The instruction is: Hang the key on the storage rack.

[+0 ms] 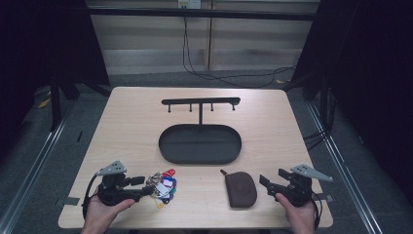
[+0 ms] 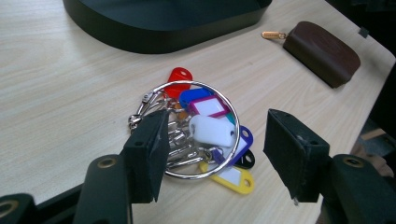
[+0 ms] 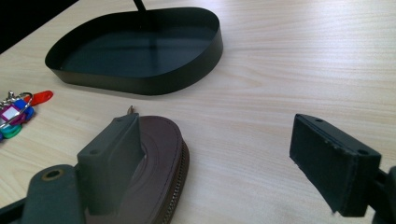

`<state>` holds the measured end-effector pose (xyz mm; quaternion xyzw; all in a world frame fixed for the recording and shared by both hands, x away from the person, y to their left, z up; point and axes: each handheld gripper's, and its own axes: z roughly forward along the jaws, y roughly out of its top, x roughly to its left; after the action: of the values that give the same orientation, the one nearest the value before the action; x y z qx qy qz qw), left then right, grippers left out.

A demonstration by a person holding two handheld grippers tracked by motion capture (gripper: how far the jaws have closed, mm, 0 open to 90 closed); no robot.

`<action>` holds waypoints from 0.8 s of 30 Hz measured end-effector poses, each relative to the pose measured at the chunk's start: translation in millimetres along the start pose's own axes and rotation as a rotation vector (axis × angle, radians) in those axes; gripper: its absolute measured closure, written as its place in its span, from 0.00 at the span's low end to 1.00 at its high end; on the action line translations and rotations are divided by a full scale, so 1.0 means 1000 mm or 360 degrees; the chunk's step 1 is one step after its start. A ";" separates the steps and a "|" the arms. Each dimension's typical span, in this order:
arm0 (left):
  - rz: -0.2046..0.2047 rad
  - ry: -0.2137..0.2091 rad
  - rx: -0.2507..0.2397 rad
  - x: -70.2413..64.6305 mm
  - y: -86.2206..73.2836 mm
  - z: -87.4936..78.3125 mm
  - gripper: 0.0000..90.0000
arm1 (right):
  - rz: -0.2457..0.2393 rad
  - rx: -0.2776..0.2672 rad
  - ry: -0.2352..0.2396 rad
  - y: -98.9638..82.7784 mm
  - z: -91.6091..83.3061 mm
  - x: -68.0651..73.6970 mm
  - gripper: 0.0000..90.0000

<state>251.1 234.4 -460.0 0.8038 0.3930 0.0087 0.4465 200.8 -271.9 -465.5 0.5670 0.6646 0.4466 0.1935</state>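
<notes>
Both jaws spread apart on each gripper, gripping nothing.

Wide wooden table (image 1: 126, 122) under everything. Black oval tray (image 1: 199, 144) in the middle of it, with a black hook bar (image 1: 200, 102) standing up at the tray's far edge.

Brown zip pouch (image 1: 240, 189) lying flat just in front of the tray, a bit to the right. Right gripper (image 1: 271, 183) farther right of the tray than the pouch, near it; one black jaw in front of the pouch (image 3: 163, 163) in the right gripper view, cannot tell if touching.

Bunch of keys (image 1: 162, 185) in front of the tray, to the left, resting on the table. Left gripper (image 1: 141, 185) left of the tray, jaws on either side of the big silver ring (image 2: 201, 130) and its bright tags, not squeezing.
</notes>
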 end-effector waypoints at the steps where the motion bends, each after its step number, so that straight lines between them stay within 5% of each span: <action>1: 0.0000 0.0000 0.0000 0.000 0.000 0.000 0.45 | 0.0000 0.0000 0.0000 0.000 0.000 0.000 0.19; 13: 0.0004 0.0006 0.0029 -0.004 0.003 0.004 0.44 | 0.0029 -0.0013 -0.0001 -0.001 -0.002 -0.002 0.20; 24: 0.0090 -0.0039 0.0069 -0.016 0.014 0.006 0.57 | 0.0020 0.0001 -0.0002 -0.001 -0.003 0.000 0.20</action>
<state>251.5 216.1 -447.6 0.8241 0.3647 0.0029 0.4334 198.1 -272.7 -464.4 0.5714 0.6611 0.4473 0.1909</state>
